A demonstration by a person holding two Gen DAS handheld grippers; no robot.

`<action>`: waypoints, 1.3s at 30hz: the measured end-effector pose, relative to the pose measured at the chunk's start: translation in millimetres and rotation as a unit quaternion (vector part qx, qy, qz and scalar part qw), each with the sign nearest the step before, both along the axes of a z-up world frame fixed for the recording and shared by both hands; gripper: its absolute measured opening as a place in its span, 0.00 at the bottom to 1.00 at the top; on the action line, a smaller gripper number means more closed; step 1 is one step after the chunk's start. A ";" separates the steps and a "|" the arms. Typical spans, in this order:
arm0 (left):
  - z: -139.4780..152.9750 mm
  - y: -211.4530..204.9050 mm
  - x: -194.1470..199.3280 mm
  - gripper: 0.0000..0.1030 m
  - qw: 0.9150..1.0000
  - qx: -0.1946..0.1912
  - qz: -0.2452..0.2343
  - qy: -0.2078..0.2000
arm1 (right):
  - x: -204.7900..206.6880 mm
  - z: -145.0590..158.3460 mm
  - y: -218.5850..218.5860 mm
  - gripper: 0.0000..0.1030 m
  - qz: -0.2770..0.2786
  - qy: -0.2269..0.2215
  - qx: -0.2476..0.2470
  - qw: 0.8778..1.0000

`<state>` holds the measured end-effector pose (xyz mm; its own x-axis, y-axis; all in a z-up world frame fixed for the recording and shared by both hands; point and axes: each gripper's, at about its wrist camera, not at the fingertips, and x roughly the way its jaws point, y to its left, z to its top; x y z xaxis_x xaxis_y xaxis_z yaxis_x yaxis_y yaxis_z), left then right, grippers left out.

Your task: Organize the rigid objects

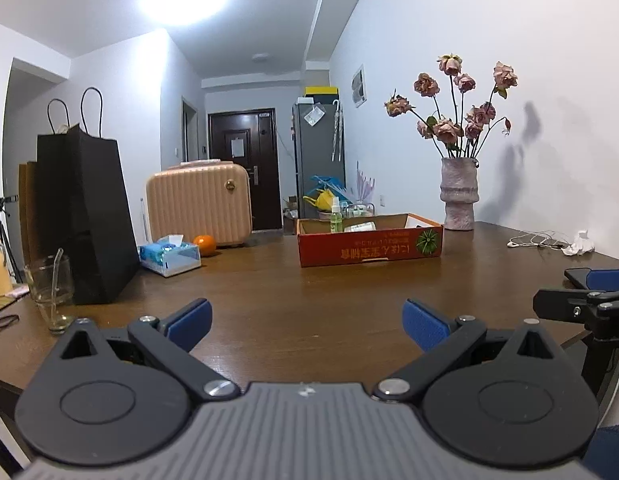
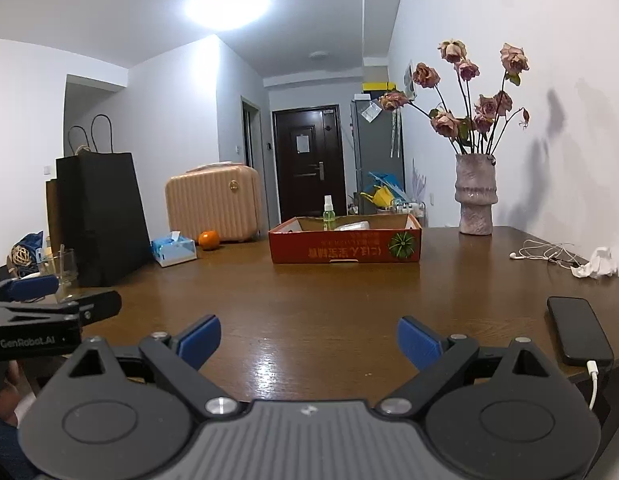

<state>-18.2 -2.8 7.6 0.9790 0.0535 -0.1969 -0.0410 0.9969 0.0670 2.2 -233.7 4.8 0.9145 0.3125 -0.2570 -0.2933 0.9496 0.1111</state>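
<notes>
Both grippers hover low over the near edge of the table (image 1: 309, 280), fingers spread wide, nothing between them. Left gripper (image 1: 307, 322) and right gripper (image 2: 308, 338) sit side by side, each seen at the edge of the other's view.

Task things, rel. to the fingers:
- Box (image 2: 344, 246): straight ahead of both, well apart, mid-table. Already holds a spray bottle (image 2: 328, 213), upright, plus a pale flat item or two; can't tell what they are.
- Phone (image 2: 577, 330): just right of the right fingers, flat on the table edge, cable plugged in.
- Orange (image 1: 205, 245) and tissue box (image 1: 170, 256): ahead-left of the left fingers, near the far edge, close to each other.
- Glass (image 1: 51, 292) w/ a straw or rod in it: left of the left fingers, just beside the black bag (image 1: 87, 216).
- Earphones (image 2: 545, 254) and crumpled tissue (image 2: 597, 266): ahead-right, far side.
- Vase (image 1: 459, 194): behind the box's right end.

Progress, my read: early to mid. A few items are in the box; orange, phone and glass prob. still to go. Neither hand has committed to a target. Phone is nearest for the right, but the cable could snag.
</notes>
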 end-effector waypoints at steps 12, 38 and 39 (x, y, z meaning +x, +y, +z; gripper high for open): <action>-0.2 -1.3 1.4 1.00 1.000 -0.001 -0.004 0.003 | 2.0 -0.2 -1.8 0.93 -0.001 -0.005 0.005 1.000; -2.3 -1.2 1.9 1.00 1.000 0.000 -0.005 0.003 | 2.2 -3.1 -3.2 0.96 0.003 -0.003 0.007 1.000; -2.8 -1.1 2.1 1.00 1.000 0.000 -0.006 0.003 | 1.8 -3.2 -3.3 0.96 0.003 -0.004 0.008 1.000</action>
<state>-16.1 -3.8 4.8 0.9784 0.0426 -0.2022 -0.0296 0.9973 0.0668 4.0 -237.0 1.6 0.9146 0.3217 -0.2451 -0.2996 0.9460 0.1240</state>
